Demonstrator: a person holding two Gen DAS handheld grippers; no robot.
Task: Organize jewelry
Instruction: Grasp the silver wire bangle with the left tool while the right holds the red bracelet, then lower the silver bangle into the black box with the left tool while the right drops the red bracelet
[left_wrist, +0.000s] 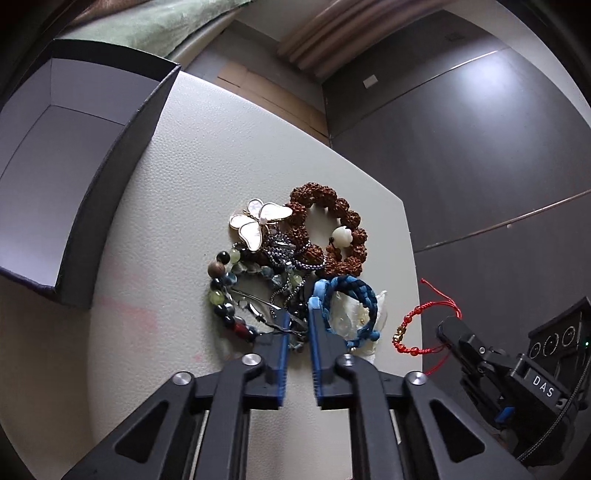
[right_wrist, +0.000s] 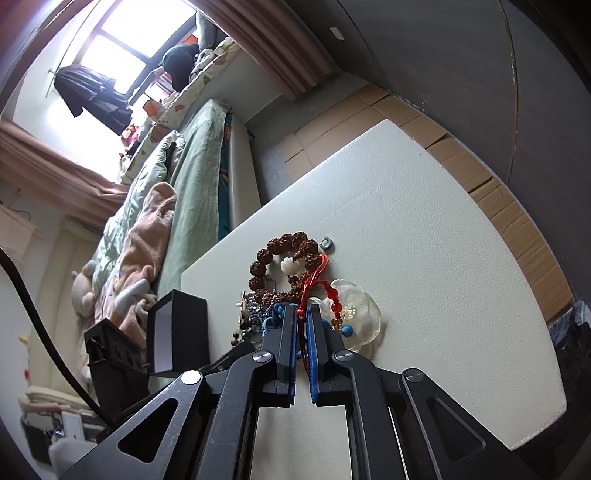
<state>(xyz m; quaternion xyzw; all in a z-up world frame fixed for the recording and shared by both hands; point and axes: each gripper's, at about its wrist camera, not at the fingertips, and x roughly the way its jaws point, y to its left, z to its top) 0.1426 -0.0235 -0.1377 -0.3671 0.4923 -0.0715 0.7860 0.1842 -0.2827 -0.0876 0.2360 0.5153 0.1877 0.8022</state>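
Your right tool (right_wrist: 302, 314) pinches the red cord bracelet (right_wrist: 325, 291), lifted clear of the jewelry pile (left_wrist: 280, 266) on the counter (left_wrist: 184, 184), likely bound for the open box (left_wrist: 55, 155) at the left; your left tool (left_wrist: 297, 310), nearly closed and empty, rests amid the beads, seemingly steadying the tangle

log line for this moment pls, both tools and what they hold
left tool: partly open over jewelry pile, holds nothing | right tool: shut on red string bracelet | box: open
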